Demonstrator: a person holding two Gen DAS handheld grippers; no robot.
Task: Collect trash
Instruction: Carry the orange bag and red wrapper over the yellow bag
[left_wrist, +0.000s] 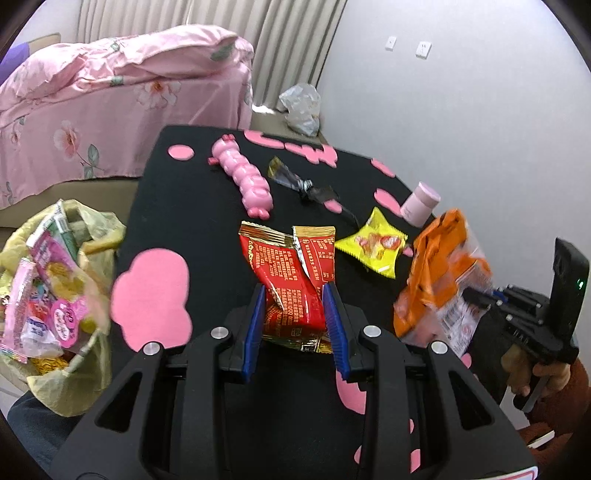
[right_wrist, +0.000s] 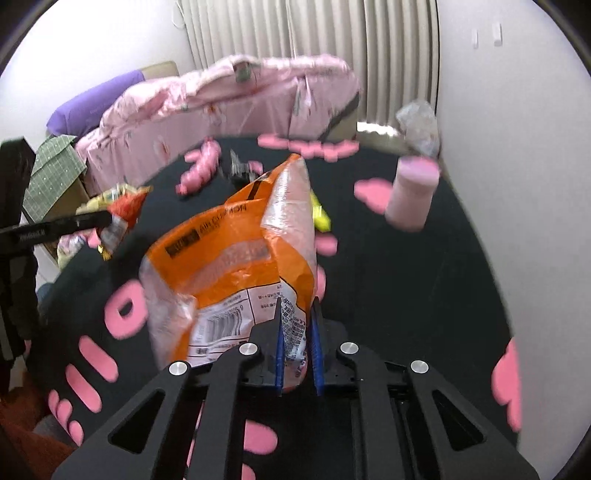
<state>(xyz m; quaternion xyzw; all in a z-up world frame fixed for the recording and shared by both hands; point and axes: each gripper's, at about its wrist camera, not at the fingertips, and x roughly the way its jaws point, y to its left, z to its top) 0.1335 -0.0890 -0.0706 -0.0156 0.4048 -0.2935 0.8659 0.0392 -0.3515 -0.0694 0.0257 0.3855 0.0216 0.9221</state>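
The left tool (left_wrist: 295, 295) is clamped on a red wrapper (left_wrist: 291, 273): its two blue pads press the packet from either side, and the torn gold-edged top stands up above the fingertips. The packet looks lifted off the black table (left_wrist: 207, 206), though the angle makes that hard to be sure of.

The right tool (right_wrist: 297, 314) is closed on the lower edge of an orange bag (right_wrist: 236, 251), with the printed label end pinched between the blue pads and the rest of the bag rising up and to the left, clear of the table. From the left wrist view the same bag (left_wrist: 439, 280) hangs in the air at the right side, with the right tool (left_wrist: 476, 299) gripping it.

Still lying on the table are a yellow wrapper (left_wrist: 375, 245) just right of the red one, a dark crumpled wrapper (left_wrist: 301, 182) farther back, a pink toy (left_wrist: 245, 177) and a pink cup (left_wrist: 421, 203) near the far right edge.

Beside the table on the left, a yellowish trash bag (left_wrist: 74, 332) sits open, with colourful packets inside. A bed (left_wrist: 110, 92) with a pink flowered cover stands behind, and a clear plastic bag (left_wrist: 301, 109) lies by the curtain.
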